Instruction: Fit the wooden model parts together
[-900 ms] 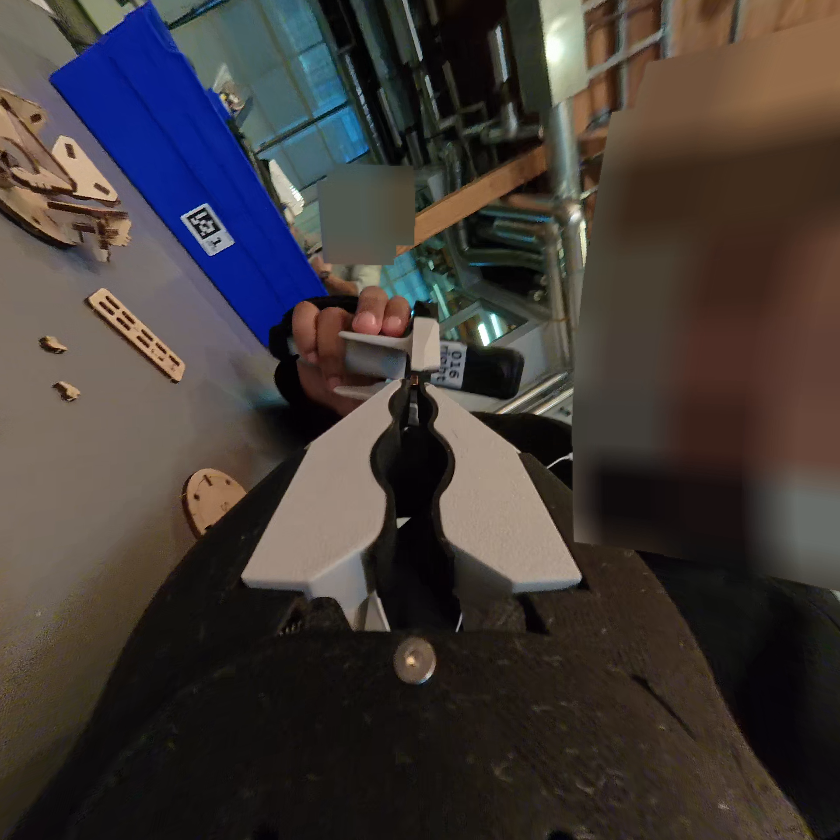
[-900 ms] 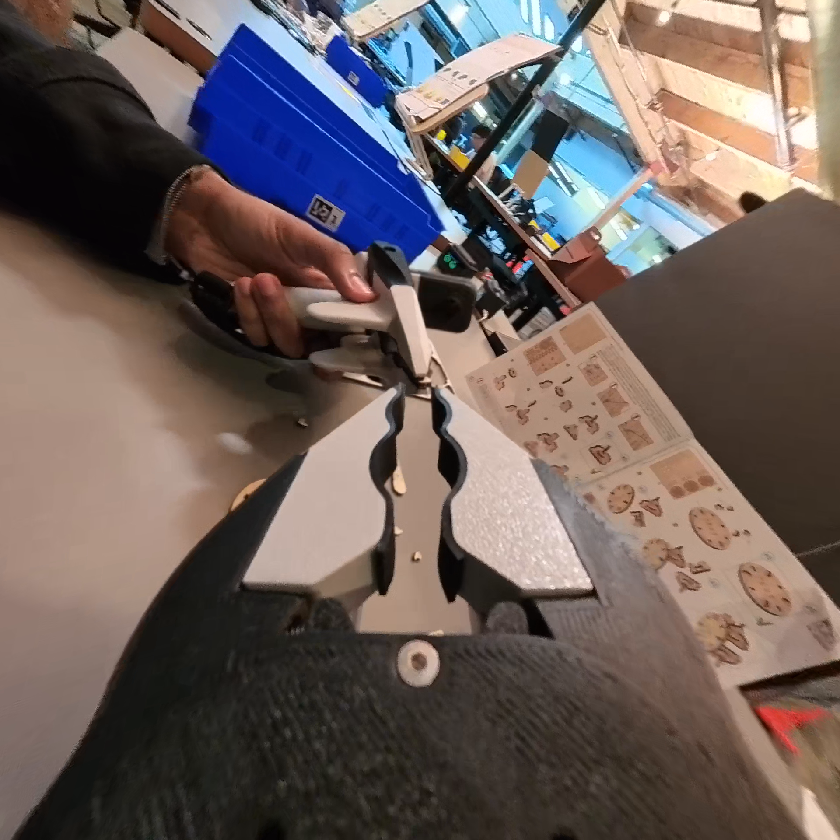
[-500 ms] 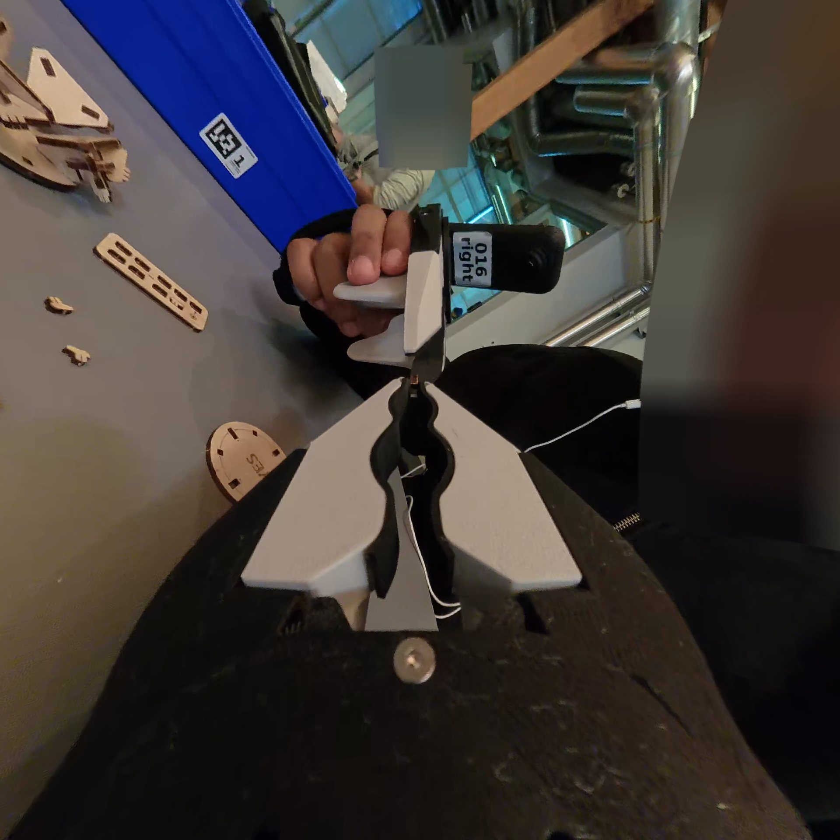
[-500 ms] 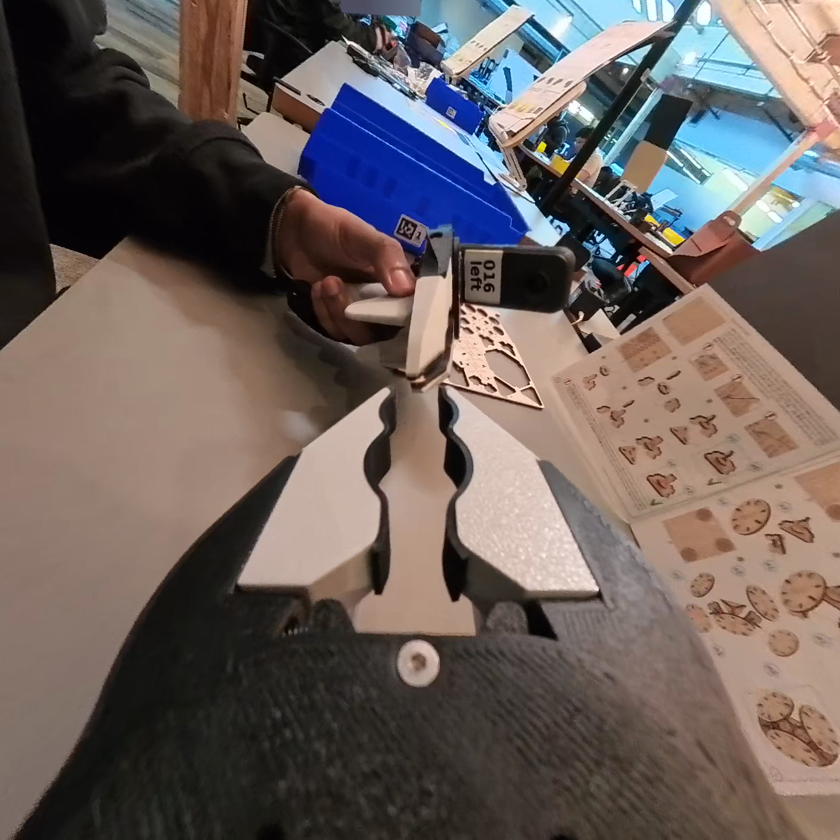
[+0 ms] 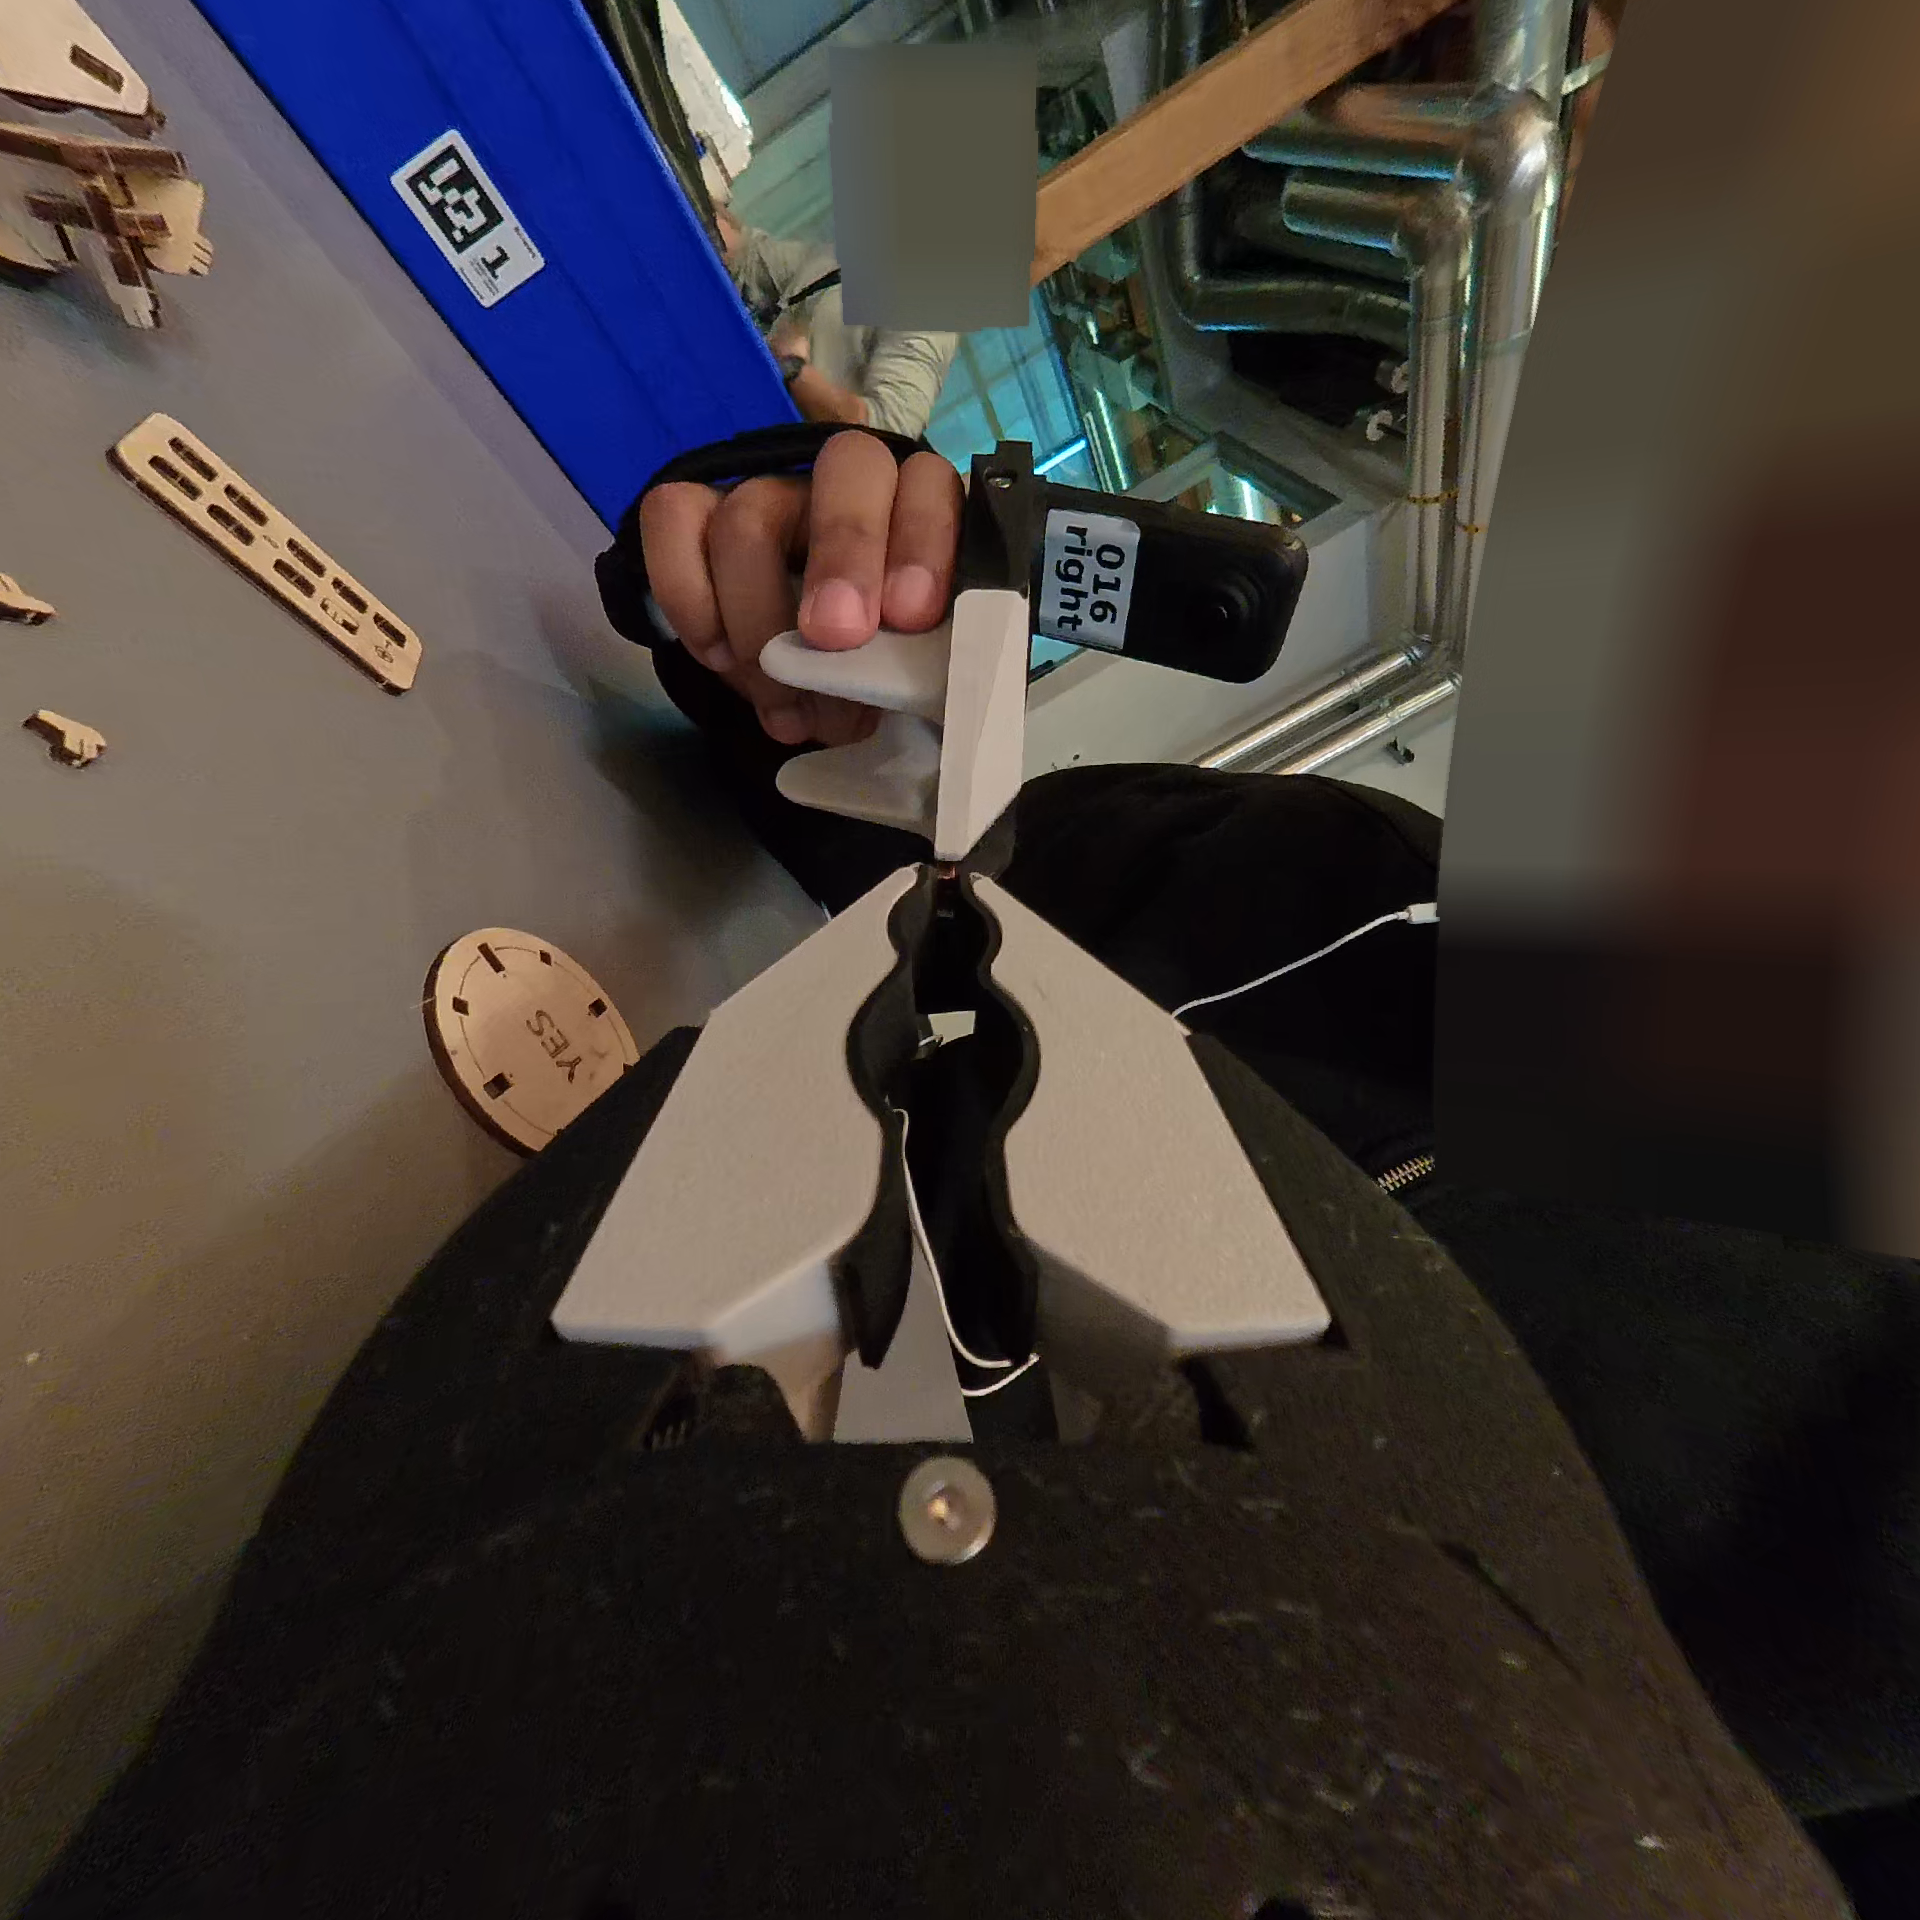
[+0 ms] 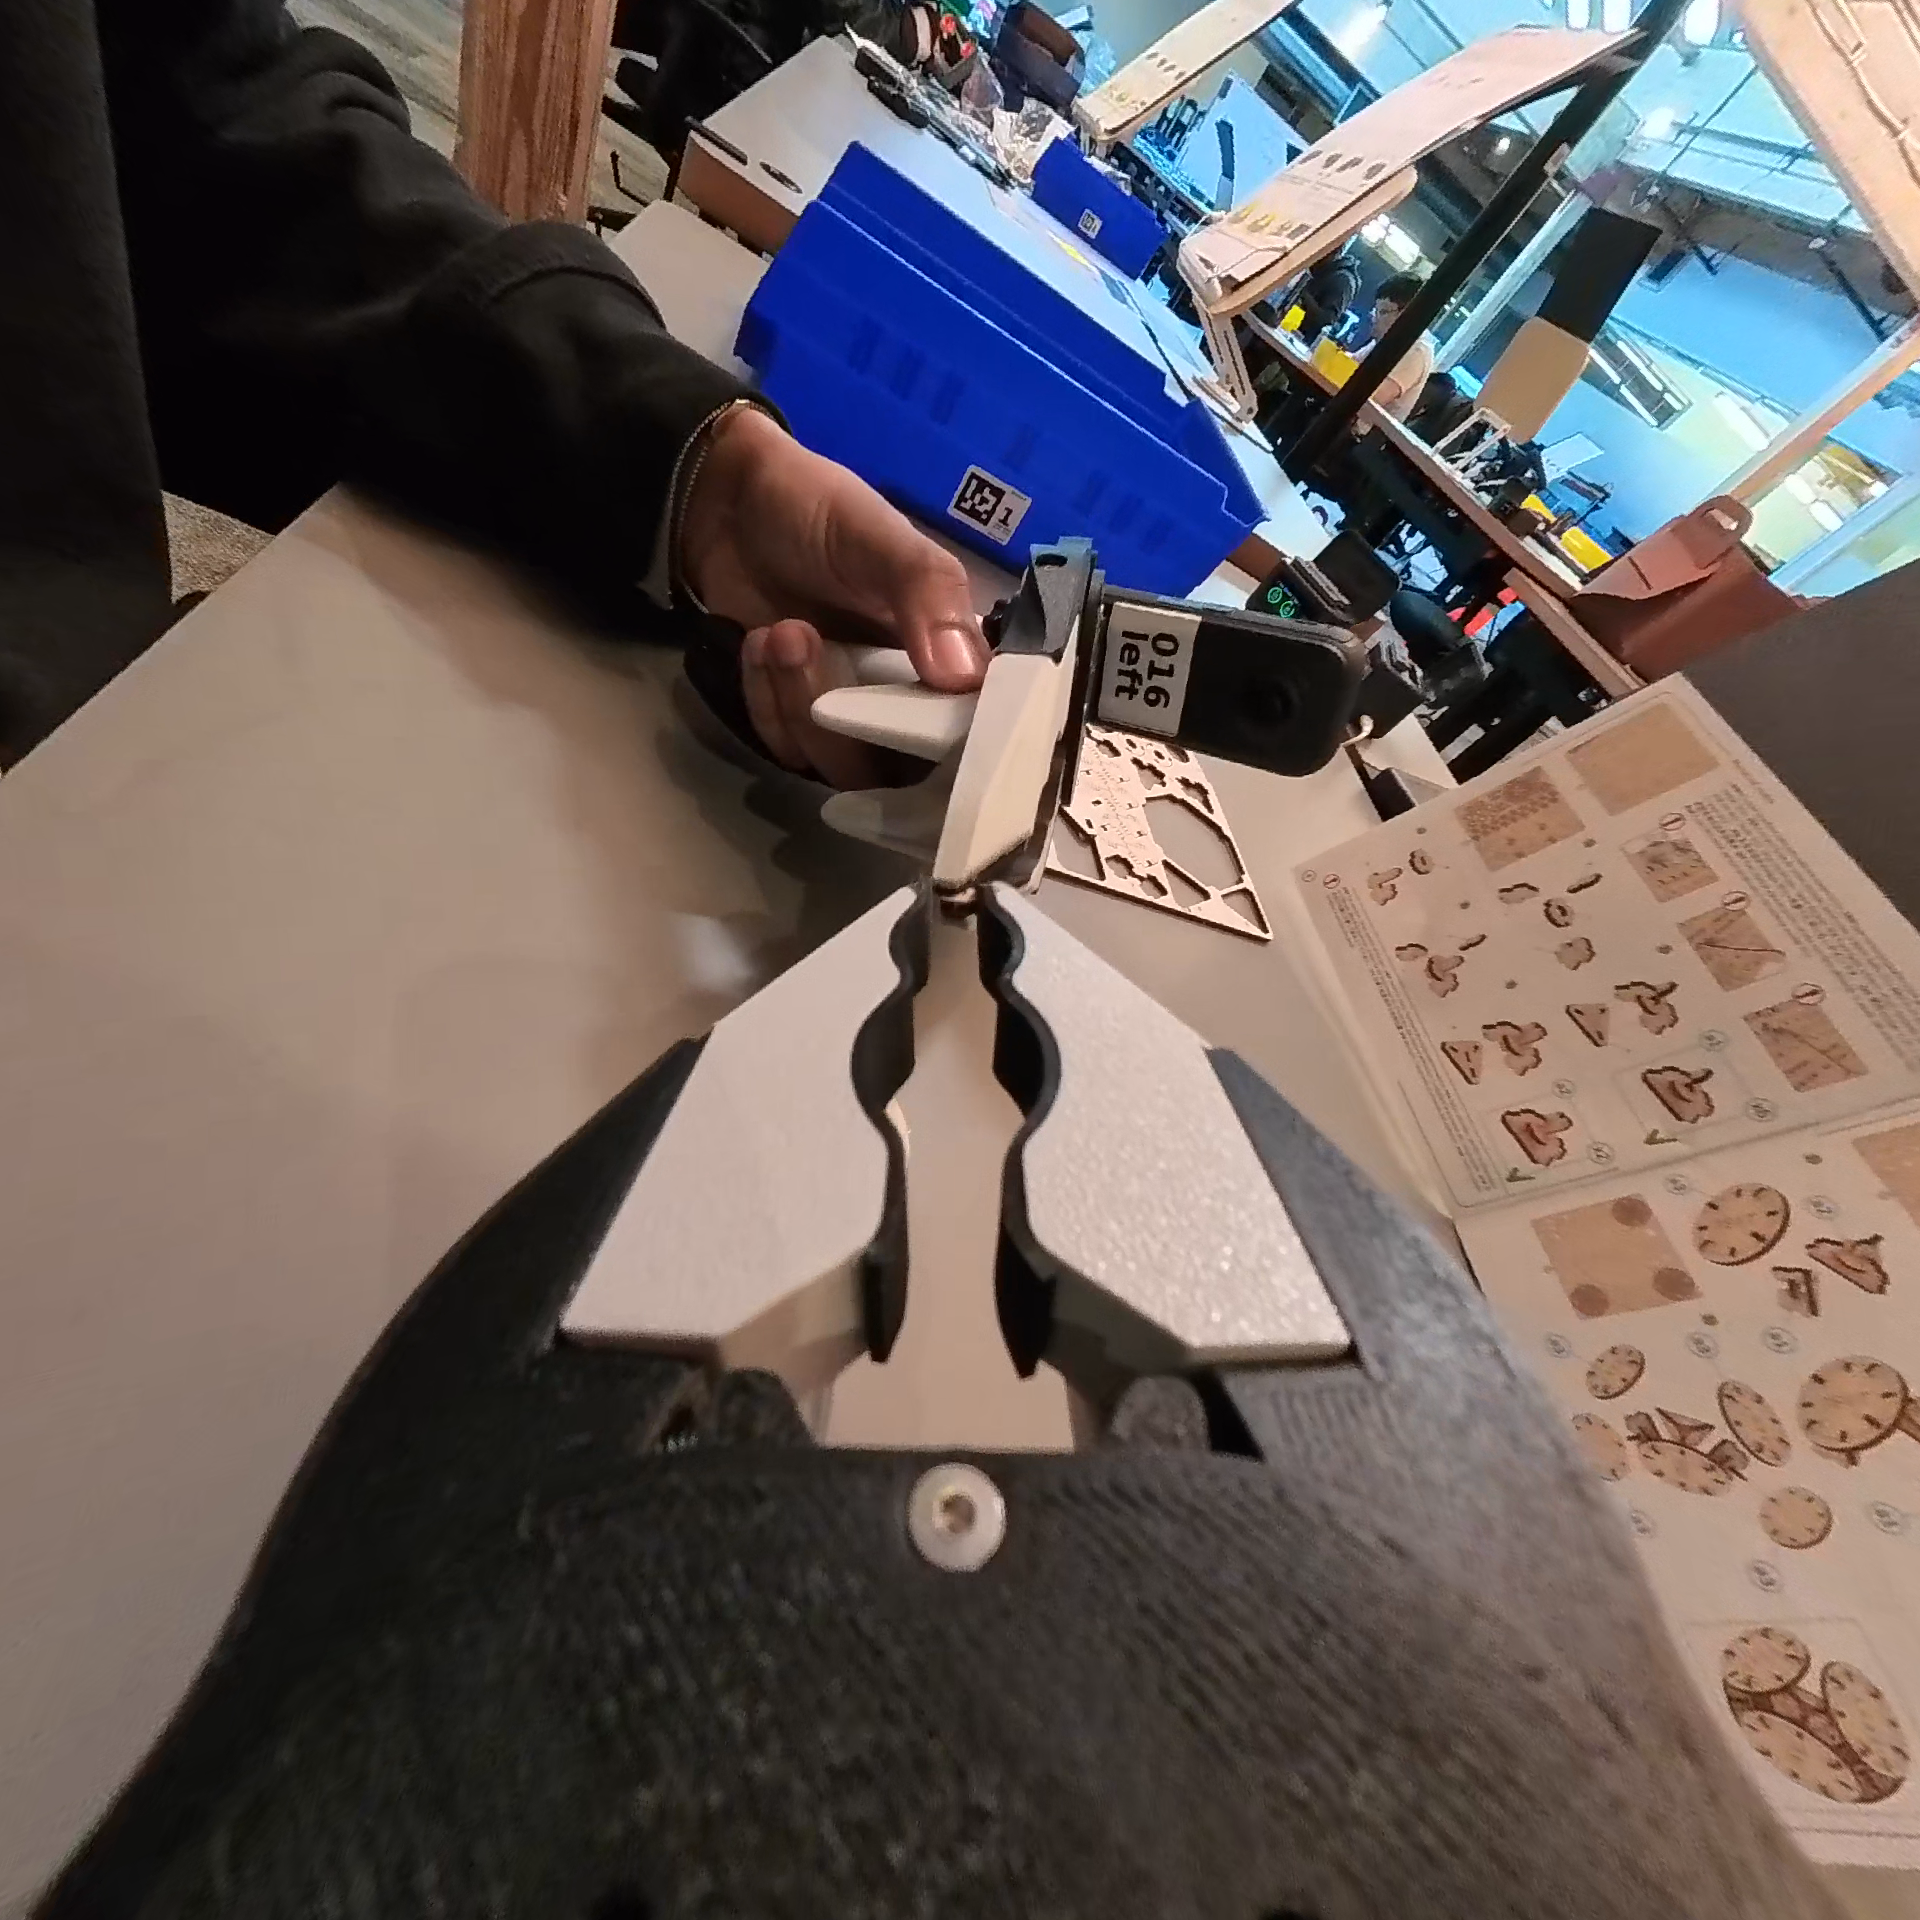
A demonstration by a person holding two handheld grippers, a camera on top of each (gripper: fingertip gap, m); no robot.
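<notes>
Two grippers meet tip to tip above the grey table (image 6: 312,831). My left gripper (image 5: 943,883) has its fingers pinched on one tiny wooden piece (image 5: 945,881); my right gripper (image 6: 951,906) stands narrowly parted around that same piece, contact unclear. On the table I count one wooden disc (image 5: 520,1029), one slotted strip (image 5: 265,551), one cut-out wooden sheet (image 6: 1153,842), two blue bins (image 6: 987,364) and two instruction sheets (image 6: 1621,987).

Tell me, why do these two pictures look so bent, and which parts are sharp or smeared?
Left wrist view: wide lens, tilted grey table, sharp round wooden disc, blue plastic bin, flat patches masking people. Right wrist view: same curving; black gripper body soft with blur, pale glare spot on the tabletop, printed instruction sheet crisp, bright windows behind.
</notes>
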